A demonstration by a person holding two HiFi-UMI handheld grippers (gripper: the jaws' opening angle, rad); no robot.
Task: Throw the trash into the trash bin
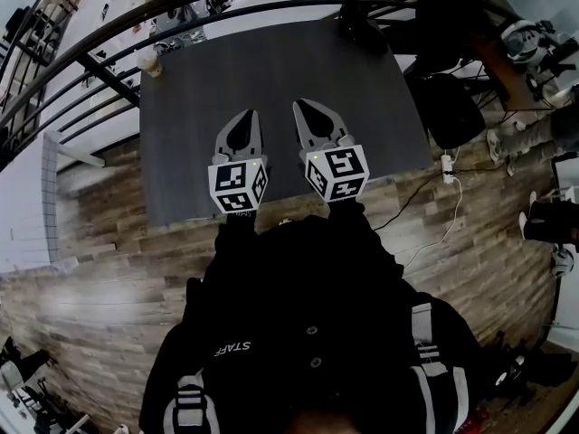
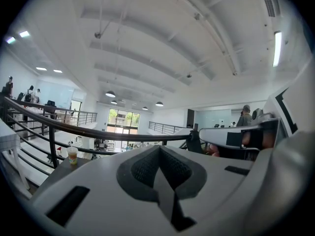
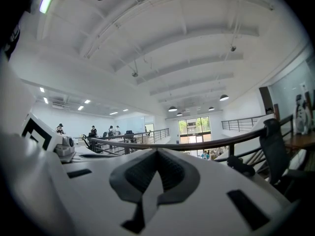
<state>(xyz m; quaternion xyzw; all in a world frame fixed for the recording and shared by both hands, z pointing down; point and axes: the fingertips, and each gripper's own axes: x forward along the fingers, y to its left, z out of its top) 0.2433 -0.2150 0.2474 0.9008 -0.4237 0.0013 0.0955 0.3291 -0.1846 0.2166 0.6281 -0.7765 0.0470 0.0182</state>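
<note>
Plainly, left hand-held gripper (image 1: 250, 116) closed, empty; right hand-held gripper (image 1: 300, 107) closed, empty.

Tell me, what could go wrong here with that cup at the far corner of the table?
The cup stands at the table's far left corner, beside the railing; a clumsy nudge could knock it off the edge. The left gripper and right gripper are both shut, so they must open before reaching it. A cable lies on the floor at the right, a possible tripping hazard.
</note>
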